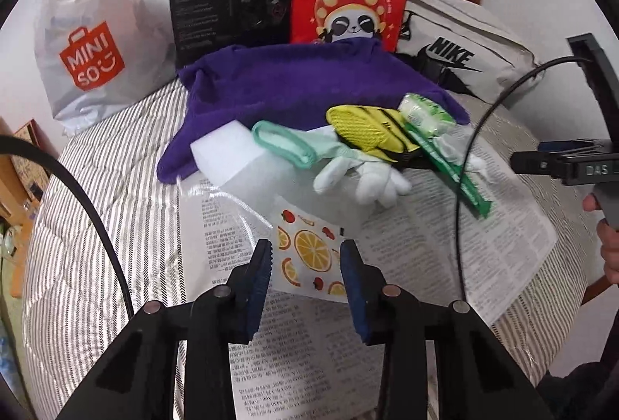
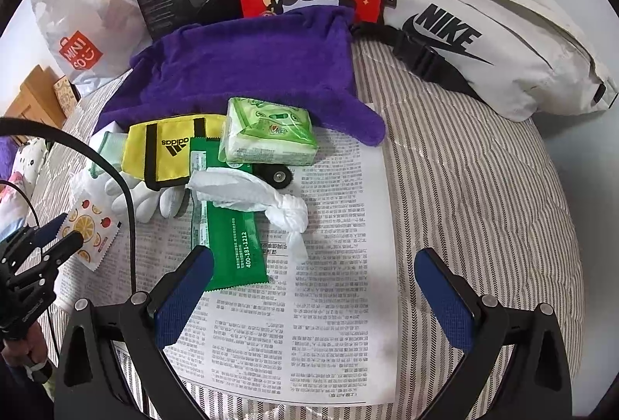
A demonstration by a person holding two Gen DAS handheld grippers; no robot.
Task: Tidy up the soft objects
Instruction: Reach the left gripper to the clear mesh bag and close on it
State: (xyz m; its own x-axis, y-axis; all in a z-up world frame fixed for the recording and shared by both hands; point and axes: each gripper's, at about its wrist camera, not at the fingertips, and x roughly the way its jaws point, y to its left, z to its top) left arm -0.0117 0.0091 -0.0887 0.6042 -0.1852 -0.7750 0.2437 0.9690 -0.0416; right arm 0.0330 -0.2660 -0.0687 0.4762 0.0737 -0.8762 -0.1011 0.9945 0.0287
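Left gripper (image 1: 305,259), jaws apart and straddling without pinching the fruit-print sachet (image 1: 309,257) on the newspaper (image 2: 332,304), presumably positioned for pickup; right gripper (image 2: 313,288), jaws wide and empty, waits with the soft-object pile at its 11 o'clock.

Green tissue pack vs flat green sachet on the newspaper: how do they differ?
The pale green plastic-wrapped tissue pack is thick, blocky and translucent; the dark green foil sachet is long, thin and opaque. The pack lies against the purple towel; the sachet reaches out toward the open right gripper. Both are soft green packets on the newspaper.
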